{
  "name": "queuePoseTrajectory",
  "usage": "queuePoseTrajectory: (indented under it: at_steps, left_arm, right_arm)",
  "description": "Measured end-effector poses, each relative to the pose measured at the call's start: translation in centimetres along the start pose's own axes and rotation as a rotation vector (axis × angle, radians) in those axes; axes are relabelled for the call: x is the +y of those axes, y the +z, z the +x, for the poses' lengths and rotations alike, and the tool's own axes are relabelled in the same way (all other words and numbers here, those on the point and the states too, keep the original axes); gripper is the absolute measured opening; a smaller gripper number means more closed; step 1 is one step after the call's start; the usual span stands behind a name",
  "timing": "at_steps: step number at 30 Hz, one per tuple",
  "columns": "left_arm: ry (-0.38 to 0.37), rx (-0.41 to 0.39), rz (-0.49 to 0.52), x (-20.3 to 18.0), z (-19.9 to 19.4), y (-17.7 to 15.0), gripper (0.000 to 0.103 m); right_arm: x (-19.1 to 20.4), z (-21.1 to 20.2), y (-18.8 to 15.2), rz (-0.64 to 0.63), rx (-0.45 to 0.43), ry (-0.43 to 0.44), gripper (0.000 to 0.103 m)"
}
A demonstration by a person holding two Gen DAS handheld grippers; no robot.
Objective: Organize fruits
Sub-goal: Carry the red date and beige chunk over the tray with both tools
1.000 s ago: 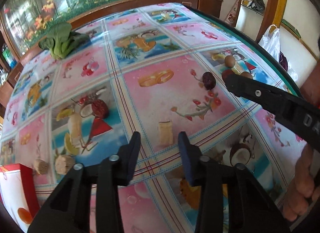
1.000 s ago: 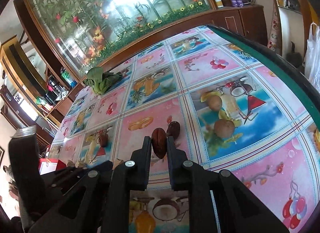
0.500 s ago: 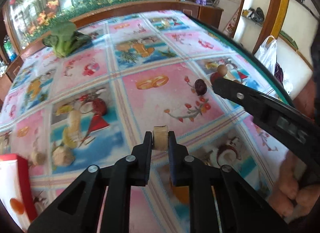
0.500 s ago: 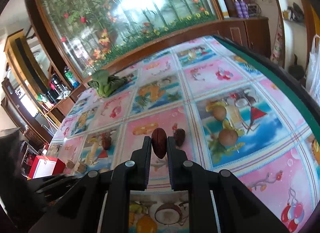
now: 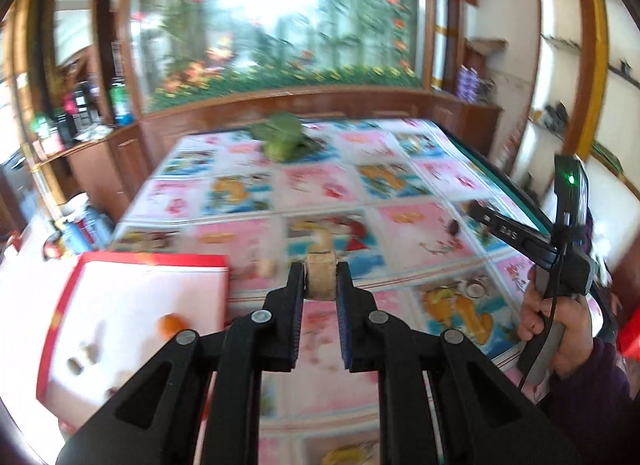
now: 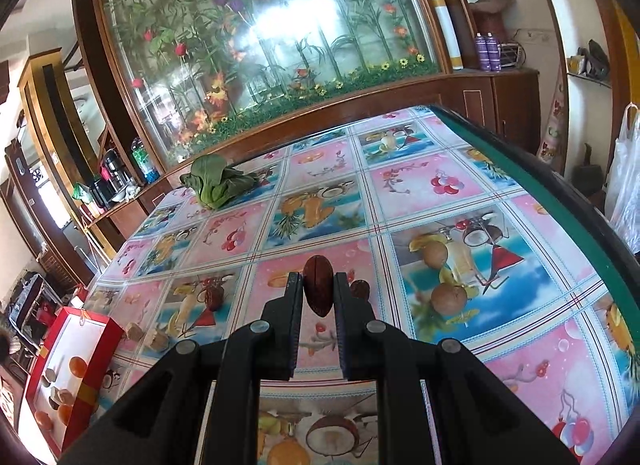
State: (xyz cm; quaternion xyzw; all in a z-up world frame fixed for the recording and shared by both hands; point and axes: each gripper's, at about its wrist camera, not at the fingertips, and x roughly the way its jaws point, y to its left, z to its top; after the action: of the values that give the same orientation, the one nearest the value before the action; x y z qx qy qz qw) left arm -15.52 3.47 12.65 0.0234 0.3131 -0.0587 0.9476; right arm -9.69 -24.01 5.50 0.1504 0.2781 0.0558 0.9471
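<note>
Tan, cork-like chunk [image 5: 320, 274] (blurred) between left gripper [image 5: 320, 279] pads

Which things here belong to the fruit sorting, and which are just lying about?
Job:
- tan chunk in left tool
- dark red fruit in right tool
- red box
- two brown round fruits
- second dark fruit

Lying about:
- leafy greens
- purple bottles
- white plastic bag
</note>
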Motion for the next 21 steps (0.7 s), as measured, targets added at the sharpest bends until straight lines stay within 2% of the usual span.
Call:
queuePoseTrajectory:
  at_steps: [7,16,19,21]
  left_arm:
    - [0.079,-0.043,-0.069,4.3,-3.5,-2.1,0.017]
    - [0.115,-0.056,-0.162,9.1,-4.2,-4.1,0.017]
    - [0.134,-0.035,-0.191,11.0,-3.9,-5.2,0.017]
    - [0.157,-0.019,-0.204,12.0,-3.6,-5.8,0.017]
  right_arm:
    - [-0.1,0.0,-0.1,-0.004,-0.021,-0.033,0.014]
    - [-0.2,0.2,-0.5,-0.01,-0.017,-0.075,0.014]
    - [0.1,0.1,-0.6,-0.027,-0.019,-0.075,0.014]
    - [0.1,0.1,-0.6,-0.008,-0.005,-0.046,0.014]
